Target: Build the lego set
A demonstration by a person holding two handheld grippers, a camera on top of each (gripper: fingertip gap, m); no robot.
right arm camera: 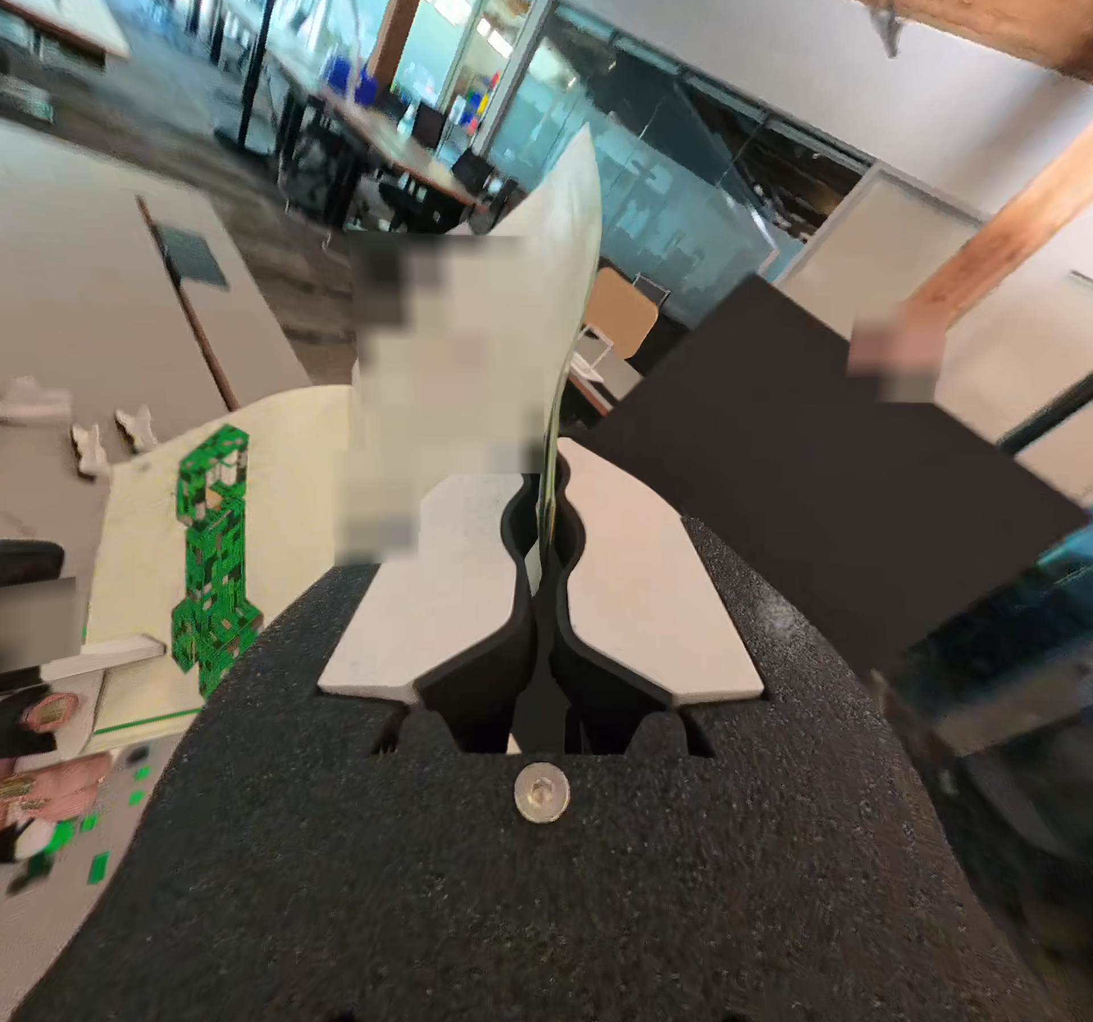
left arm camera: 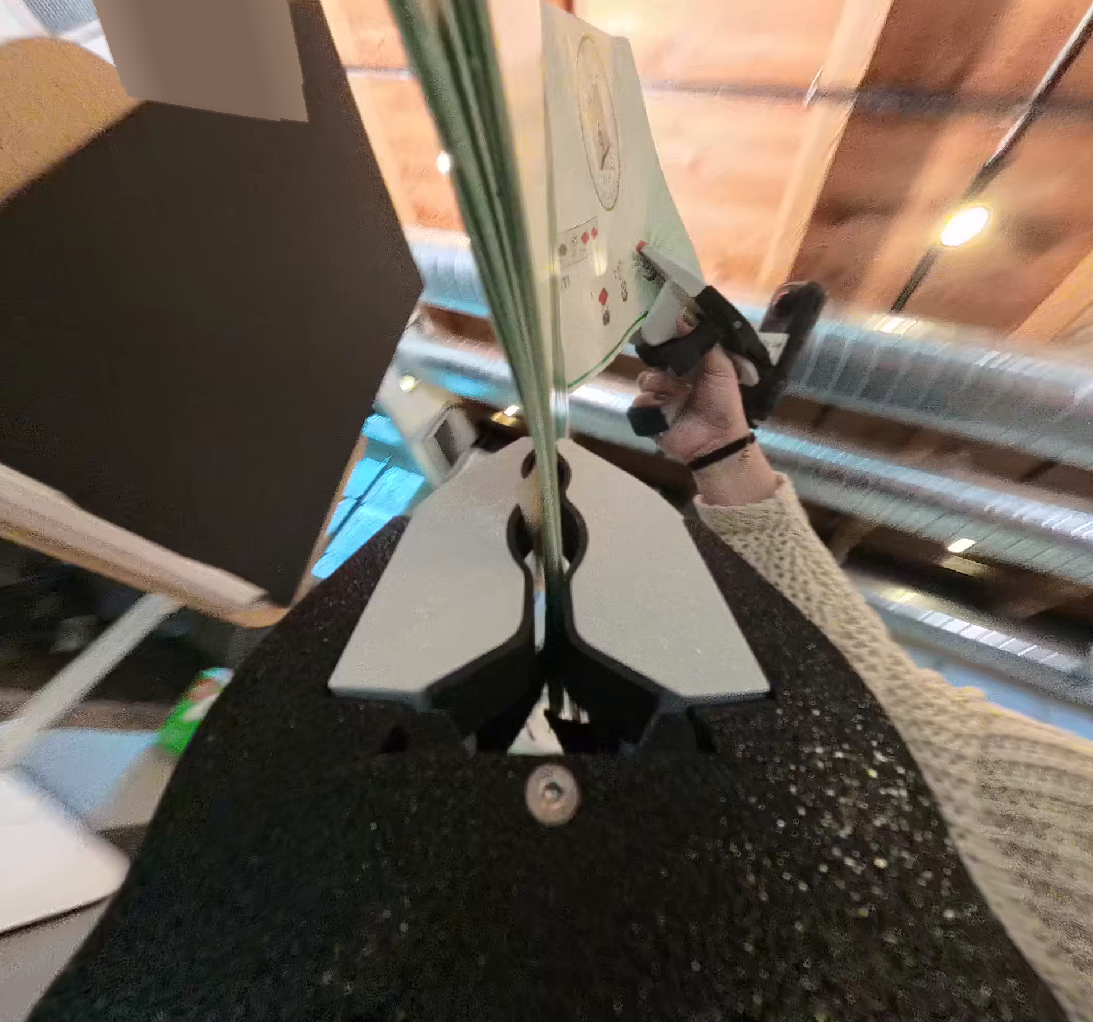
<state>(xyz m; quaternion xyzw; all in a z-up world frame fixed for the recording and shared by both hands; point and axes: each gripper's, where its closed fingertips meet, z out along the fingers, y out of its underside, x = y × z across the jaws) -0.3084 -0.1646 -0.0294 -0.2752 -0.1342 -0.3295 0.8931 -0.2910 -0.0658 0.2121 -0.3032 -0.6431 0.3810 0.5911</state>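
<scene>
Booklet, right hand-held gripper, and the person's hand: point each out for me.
Booklet [left arm camera: 597, 124]: left wrist view, on the open printed page.
Right hand-held gripper [left arm camera: 653, 275]: left wrist view, at its fingertips pinching the page.
Hand [left arm camera: 707, 396]: left wrist view, on the back of the hand.

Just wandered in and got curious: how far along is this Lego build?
No assembled model shows in either view. In hand: both tongs are shut on the instruction booklet, the left tongs clamping its fanned pages, the right tongs pinching one page. Loose green pieces lie on the table, so the building looks mostly ahead.
</scene>
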